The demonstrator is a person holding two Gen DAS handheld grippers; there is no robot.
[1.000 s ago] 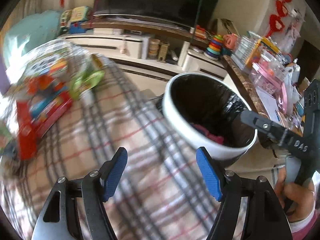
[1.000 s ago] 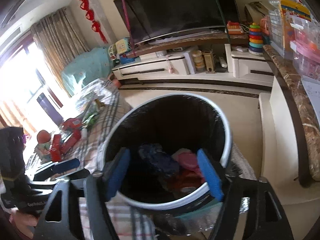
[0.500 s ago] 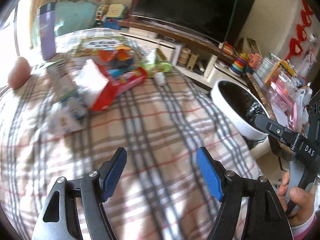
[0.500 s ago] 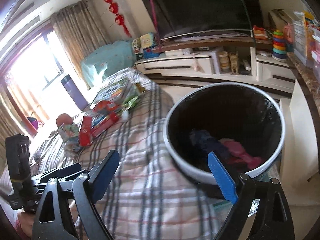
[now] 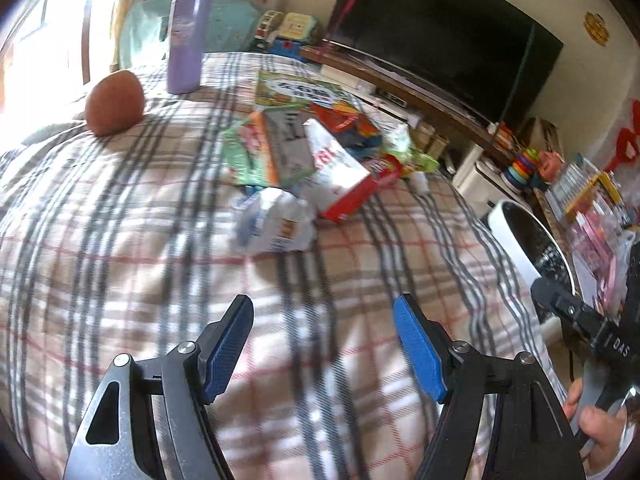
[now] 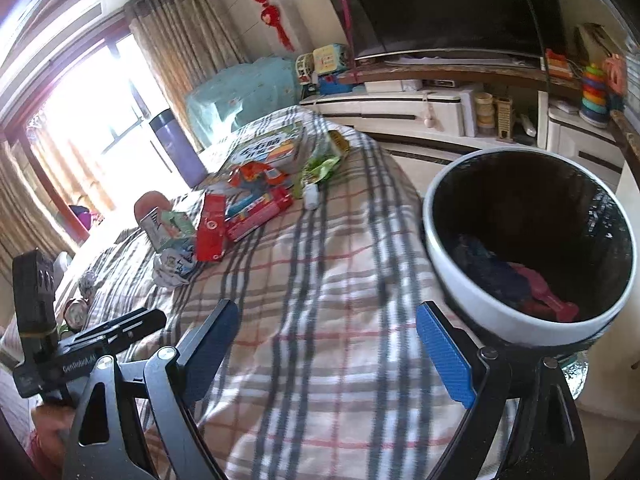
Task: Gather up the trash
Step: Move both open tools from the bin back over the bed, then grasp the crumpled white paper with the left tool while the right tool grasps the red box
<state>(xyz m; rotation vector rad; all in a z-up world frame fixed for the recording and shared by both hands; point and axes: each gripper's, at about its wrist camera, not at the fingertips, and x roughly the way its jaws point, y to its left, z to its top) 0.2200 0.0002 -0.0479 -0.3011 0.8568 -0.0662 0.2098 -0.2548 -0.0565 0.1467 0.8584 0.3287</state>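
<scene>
A heap of wrappers and cartons (image 5: 316, 160) lay on the plaid-covered worktop (image 5: 140, 240), a crumpled white wrapper (image 5: 276, 224) nearest. The white bin (image 6: 528, 248) stood at the worktop's edge, scraps inside. The left tongs (image 5: 324, 344) and the right tongs (image 6: 326, 344) both hung released, gripping nothing, above bare cloth.

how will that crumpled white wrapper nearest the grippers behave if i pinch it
The crumpled white wrapper looks thin and creased, so it will probably squash flat and weigh little. Lying on the soft plaid blanket, it may slide or sink rather than lift cleanly.
</scene>
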